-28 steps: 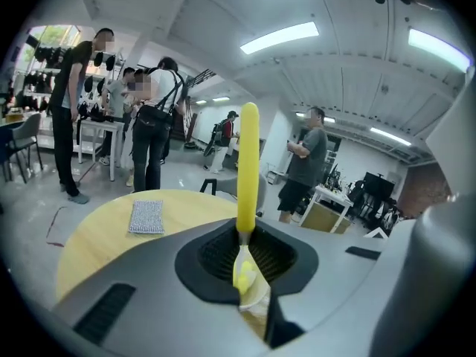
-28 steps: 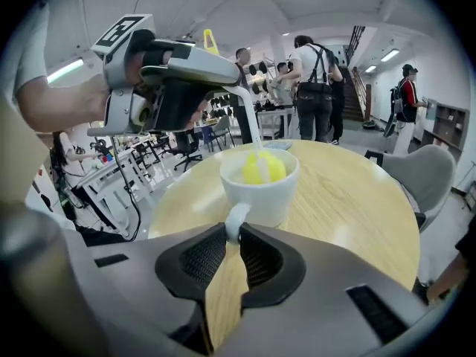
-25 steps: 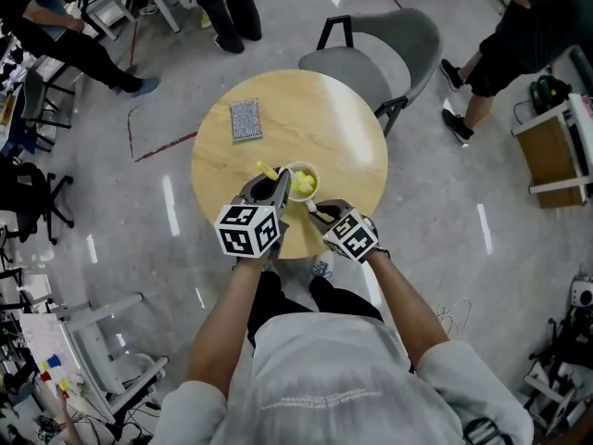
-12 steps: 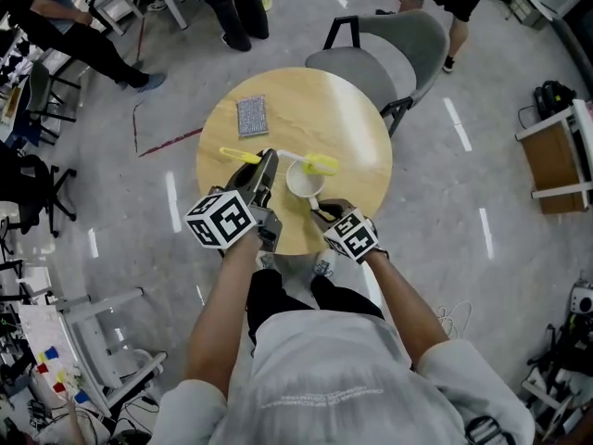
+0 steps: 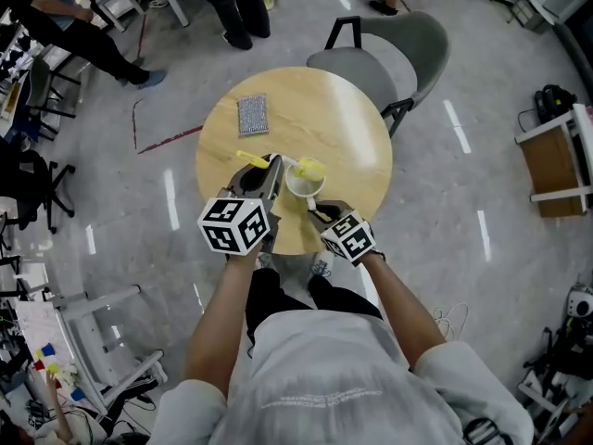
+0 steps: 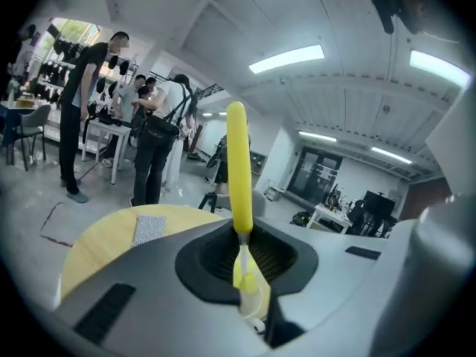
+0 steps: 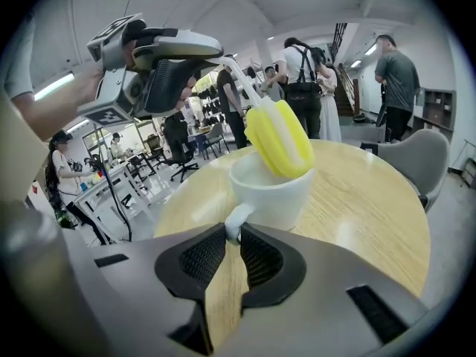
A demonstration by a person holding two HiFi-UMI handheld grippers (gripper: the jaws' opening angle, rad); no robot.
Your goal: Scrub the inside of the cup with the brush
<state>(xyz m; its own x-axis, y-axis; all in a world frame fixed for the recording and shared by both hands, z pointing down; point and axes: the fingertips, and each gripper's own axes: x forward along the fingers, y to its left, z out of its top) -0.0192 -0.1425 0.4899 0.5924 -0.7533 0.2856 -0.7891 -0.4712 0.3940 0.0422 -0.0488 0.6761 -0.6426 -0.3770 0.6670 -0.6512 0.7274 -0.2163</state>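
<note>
Left gripper (image 5: 268, 169), clamped on the brush (image 5: 309, 168), is pictured with the brush head tilted into the mouth of the cup (image 5: 300, 186), pinned by its handle in the right gripper (image 5: 313, 210) on the table (image 5: 347, 123); scrubbing is judged under way, with a deeper plunge called for next.

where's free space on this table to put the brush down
On the table, the far right part, from the scouring pad to the rim, is bare. The near edge is crowded: cup, brush, left tongs, right tongs.

Open wood across the far and right of the tabletop (image 5: 347, 137), grey scouring pad (image 5: 249, 115) far left, cup (image 5: 298, 189) near the front edge, brush (image 5: 310, 168) filling its mouth, chair (image 5: 389, 49) beyond
</note>
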